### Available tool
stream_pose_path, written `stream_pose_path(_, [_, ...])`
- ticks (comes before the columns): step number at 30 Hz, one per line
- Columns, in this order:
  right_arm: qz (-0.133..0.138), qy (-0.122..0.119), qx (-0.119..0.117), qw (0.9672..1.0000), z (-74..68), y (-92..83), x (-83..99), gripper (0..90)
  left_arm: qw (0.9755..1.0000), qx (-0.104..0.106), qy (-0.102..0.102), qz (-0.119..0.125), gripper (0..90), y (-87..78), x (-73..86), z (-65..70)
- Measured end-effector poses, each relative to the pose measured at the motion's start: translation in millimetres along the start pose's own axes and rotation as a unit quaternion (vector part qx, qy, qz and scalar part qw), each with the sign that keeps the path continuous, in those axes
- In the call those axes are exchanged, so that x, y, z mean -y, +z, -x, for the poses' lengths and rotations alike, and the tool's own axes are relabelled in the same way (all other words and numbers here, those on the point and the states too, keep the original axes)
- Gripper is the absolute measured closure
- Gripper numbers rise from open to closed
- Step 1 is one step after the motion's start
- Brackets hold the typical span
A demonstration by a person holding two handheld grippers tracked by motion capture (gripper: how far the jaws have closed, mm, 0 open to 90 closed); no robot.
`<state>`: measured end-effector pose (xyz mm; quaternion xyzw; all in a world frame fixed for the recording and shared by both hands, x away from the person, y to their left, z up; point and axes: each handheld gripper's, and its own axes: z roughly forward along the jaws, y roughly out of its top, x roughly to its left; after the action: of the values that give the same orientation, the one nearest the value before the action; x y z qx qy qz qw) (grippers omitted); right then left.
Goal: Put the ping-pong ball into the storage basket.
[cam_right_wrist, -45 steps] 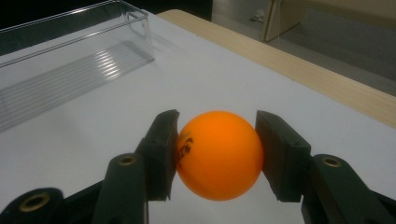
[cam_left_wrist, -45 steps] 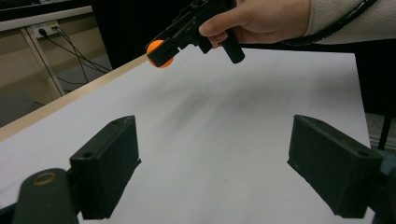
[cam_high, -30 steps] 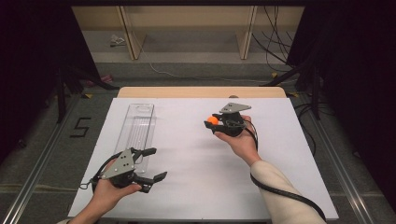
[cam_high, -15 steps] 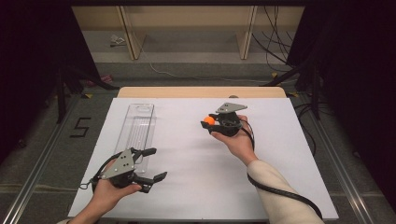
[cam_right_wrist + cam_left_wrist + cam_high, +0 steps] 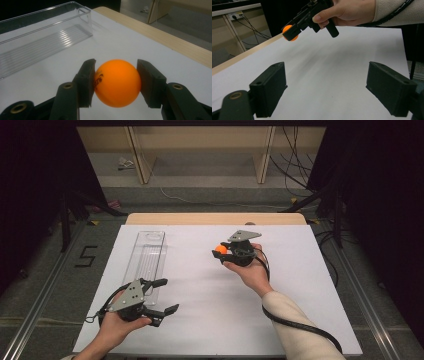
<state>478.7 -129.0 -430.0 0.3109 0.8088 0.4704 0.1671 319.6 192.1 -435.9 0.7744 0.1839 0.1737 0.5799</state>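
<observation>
Orange ball (image 5: 117, 82) smooth, semi-matt plastic; tray (image 5: 45, 37) clear glossy plastic; table cover (image 5: 200, 270) matt, perhaps paper.

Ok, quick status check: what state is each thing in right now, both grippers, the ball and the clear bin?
Left gripper: open, holding nothing, low over the table's white sheet.
Right gripper: shut on the orange ball.
Orange ball: clamped between the right gripper's jaws, lifted off the sheet.
Clear plastic bin: upright on the sheet, open-topped, empty.
</observation>
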Motion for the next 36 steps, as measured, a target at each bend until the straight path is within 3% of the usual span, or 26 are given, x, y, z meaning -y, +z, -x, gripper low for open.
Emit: stream_pose_path(36, [0.001, -0.004, -0.011, 0.9999, -10.9, 10.2, -7.1, 51.3, 1.0, 0.001, 0.0, -0.001, 15.8, 0.0, -0.1, 0.8])
